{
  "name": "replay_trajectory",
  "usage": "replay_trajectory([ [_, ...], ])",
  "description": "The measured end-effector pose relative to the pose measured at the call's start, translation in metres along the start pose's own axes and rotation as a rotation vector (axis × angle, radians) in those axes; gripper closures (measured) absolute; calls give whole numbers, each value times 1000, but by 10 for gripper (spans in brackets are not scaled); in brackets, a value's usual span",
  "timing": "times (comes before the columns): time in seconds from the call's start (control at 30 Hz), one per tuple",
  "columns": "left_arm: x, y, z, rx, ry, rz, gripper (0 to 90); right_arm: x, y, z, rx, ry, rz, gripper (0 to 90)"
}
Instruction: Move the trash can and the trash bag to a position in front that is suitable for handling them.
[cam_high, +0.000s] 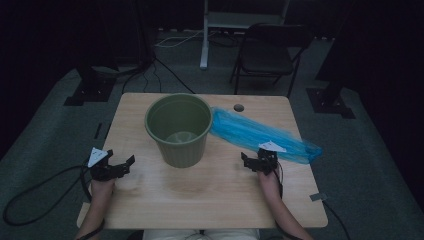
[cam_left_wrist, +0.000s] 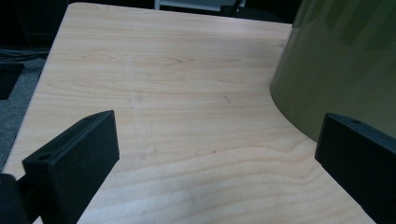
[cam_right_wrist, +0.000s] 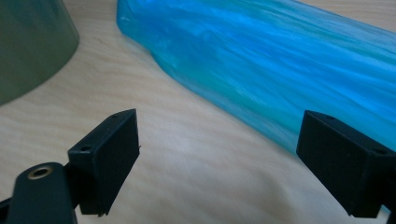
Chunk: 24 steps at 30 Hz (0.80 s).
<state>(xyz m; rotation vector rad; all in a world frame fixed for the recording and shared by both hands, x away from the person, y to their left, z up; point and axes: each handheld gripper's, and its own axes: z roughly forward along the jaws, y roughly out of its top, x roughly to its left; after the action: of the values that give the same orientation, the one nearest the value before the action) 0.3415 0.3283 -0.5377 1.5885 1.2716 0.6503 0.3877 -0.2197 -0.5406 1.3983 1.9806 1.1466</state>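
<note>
Left gripper (cam_high: 123, 165) jaws wide beside green bucket (cam_high: 178, 129), right gripper (cam_high: 252, 161) jaws wide, empty, near blue bag (cam_high: 260, 133)

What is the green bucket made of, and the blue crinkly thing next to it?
The green bucket looks like moulded plastic: smooth, slightly shiny walls with upright ribs. The blue bag seems to be thin plastic film: glossy, see-through in streaks and wrinkled, as the right gripper view shows. The table looks like pale wood or a wood-grain laminate.

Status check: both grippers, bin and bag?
Left gripper open, empty, beside green bin. Right gripper open, empty, just short of blue bag. Bag flat on table, bin upright. Nothing blocking.
</note>
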Motion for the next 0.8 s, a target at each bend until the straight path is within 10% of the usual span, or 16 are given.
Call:
replay_trajectory([
  [0.8,-10,33,62,-6,-4,-4,3,37,85,90,-47,137,-6,127],
])
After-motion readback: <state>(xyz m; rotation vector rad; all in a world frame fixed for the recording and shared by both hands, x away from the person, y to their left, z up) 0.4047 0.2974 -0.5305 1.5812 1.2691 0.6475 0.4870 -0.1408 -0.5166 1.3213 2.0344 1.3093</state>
